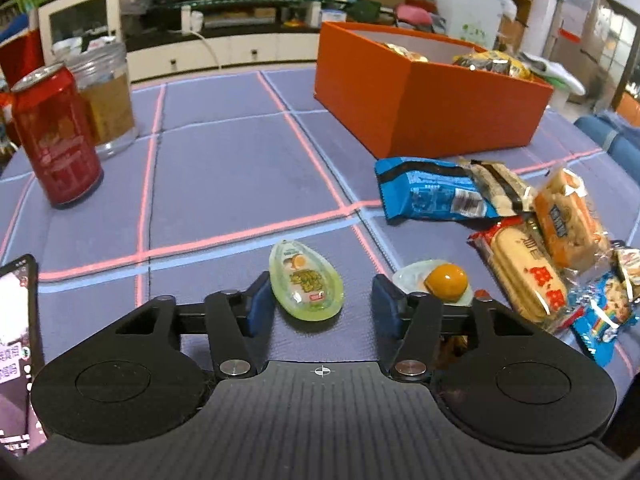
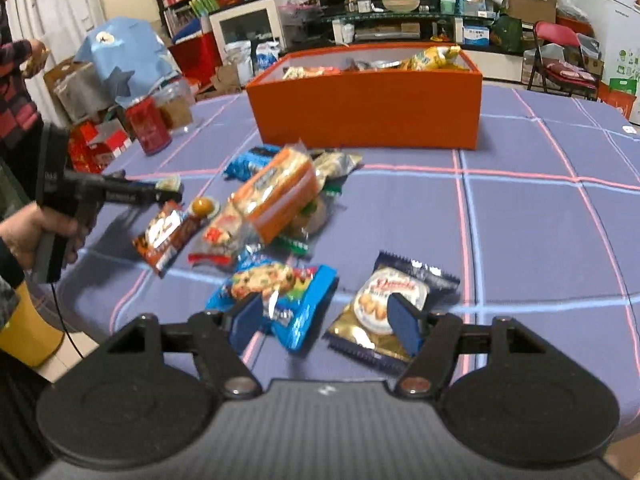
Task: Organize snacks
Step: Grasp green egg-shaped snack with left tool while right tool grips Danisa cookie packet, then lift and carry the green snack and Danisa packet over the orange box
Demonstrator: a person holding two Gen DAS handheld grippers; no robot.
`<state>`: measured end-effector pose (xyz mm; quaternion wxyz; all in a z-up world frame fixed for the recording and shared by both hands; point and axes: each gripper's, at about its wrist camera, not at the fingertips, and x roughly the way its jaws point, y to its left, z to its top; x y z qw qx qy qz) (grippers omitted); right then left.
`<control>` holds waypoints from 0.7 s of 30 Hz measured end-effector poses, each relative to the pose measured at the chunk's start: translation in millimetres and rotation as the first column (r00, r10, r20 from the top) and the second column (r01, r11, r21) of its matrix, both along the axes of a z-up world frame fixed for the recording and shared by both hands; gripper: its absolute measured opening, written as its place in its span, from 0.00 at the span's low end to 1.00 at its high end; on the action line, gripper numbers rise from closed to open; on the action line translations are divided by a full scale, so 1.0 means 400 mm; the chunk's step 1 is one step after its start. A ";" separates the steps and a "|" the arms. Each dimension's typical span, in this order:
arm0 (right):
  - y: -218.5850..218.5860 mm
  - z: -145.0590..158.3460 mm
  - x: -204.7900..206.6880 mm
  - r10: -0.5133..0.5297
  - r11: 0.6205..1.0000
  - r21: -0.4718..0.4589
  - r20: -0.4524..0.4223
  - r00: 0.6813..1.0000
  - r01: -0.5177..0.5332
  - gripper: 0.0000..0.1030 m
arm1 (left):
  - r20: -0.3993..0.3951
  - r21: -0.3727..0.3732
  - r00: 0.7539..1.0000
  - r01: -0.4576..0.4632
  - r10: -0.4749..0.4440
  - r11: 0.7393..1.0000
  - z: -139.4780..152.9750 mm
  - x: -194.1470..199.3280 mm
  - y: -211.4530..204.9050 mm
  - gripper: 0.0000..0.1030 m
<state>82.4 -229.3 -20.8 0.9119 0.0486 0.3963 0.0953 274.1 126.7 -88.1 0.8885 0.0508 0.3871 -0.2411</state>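
A green egg-shaped snack pack [image 1: 306, 287] lies on the blue tablecloth between the open fingers of my left gripper [image 1: 322, 302], close to the left pad. A fried-egg candy [image 1: 438, 280] lies just beyond the right finger. My right gripper [image 2: 328, 320] is open above a blue cookie pack [image 2: 280, 296] and a round cookie pack [image 2: 390, 300]. A pile of snack packs [image 2: 276, 196] lies on the cloth ahead. The orange box [image 2: 368, 108] holds several snacks; it also shows in the left wrist view [image 1: 420, 108]. The left gripper [image 2: 168, 192] shows from the side in the right wrist view.
A red can [image 1: 54, 136] and a clear jar [image 1: 106, 96] stand at the far left of the table. A phone [image 1: 16, 344] lies at the near left edge. More packs [image 1: 520, 220] lie right of the left gripper. A person stands at far left [image 2: 12, 80].
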 end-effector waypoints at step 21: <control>-0.006 -0.019 0.009 -0.188 0.979 -0.075 0.011 0.982 0.189 0.63 | 0.195 -0.031 0.961 -0.196 0.198 0.980 0.180 -0.070 -0.046 0.00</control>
